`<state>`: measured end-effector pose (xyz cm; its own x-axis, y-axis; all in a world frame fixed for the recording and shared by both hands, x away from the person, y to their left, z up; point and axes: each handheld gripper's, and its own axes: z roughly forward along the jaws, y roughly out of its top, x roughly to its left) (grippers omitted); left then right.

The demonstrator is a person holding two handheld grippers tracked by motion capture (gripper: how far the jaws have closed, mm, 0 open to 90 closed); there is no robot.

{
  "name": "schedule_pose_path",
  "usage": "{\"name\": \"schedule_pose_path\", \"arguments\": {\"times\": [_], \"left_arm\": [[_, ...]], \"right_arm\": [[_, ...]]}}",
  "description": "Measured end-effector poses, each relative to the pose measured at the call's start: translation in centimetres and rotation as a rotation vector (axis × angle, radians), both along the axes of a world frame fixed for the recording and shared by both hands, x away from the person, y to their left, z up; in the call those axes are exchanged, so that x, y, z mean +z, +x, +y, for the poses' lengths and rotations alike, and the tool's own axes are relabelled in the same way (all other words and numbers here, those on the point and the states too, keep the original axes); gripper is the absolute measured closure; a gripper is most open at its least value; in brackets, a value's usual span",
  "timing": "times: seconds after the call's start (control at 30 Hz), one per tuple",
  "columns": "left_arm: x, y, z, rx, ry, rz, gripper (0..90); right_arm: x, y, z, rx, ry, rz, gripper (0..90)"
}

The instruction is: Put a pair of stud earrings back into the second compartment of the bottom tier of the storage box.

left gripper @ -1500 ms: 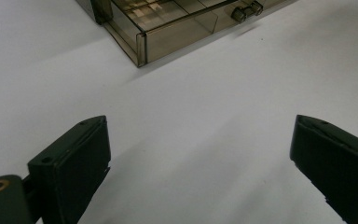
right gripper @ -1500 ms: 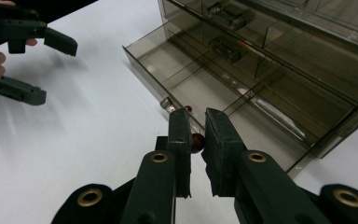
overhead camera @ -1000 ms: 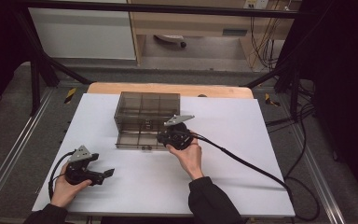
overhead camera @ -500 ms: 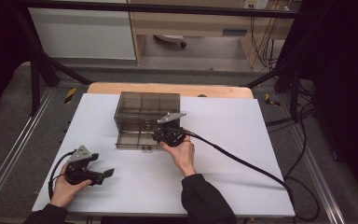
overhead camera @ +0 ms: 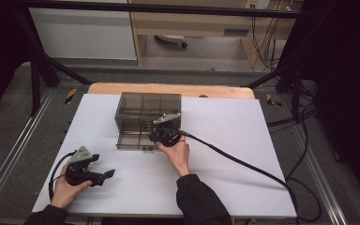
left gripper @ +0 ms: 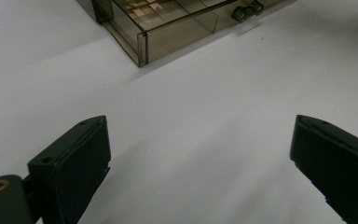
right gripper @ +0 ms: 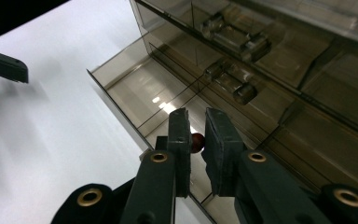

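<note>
Right gripper [right gripper: 196, 140] reaches over the open drawer [right gripper: 135, 93] — jaws pinching a small red bead [right gripper: 197, 142]; left gripper [overhead camera: 104, 175] rests on the worktop [overhead camera: 262, 154], jaws wide apart.

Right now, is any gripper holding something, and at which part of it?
The right gripper pinches a small dark red ball by its sides, above the open drawer. The left gripper holds nothing.

Drawer cabinet [overhead camera: 146, 119] on white table [overhead camera: 243, 154]
</note>
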<state>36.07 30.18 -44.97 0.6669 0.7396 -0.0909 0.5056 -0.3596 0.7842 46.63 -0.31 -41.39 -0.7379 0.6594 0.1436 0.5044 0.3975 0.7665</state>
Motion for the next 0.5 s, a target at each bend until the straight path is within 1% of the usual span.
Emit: {"name": "schedule_pose_path", "arguments": {"times": [0.17, 0.3, 0.37, 0.43, 0.5], "left_arm": [[0.0, 0.0, 0.1, 0.001, -0.002, 0.0, 4.8], [0.0, 0.0, 0.0, -0.001, -0.001, -0.001, 4.8], [0.0, 0.0, 0.0, -0.001, 0.0, -0.001, 4.8], [0.0, 0.0, 0.0, -0.001, 0.0, 0.0, 4.8], [0.0, 0.0, 0.0, -0.002, -0.001, 0.0, 4.8]], "right_arm": [[-1.0, 0.4, 0.3, -0.007, -0.013, 0.013, 81.2], [-1.6, 0.5, 0.5, -0.016, -0.022, 0.015, 81.1], [-1.8, 0.7, 0.5, -0.017, -0.025, 0.008, 80.9], [-2.1, 0.7, 0.6, -0.02, -0.027, 0.019, 80.6], [-2.3, 0.8, 0.7, -0.016, -0.029, 0.019, 79.9]]}}
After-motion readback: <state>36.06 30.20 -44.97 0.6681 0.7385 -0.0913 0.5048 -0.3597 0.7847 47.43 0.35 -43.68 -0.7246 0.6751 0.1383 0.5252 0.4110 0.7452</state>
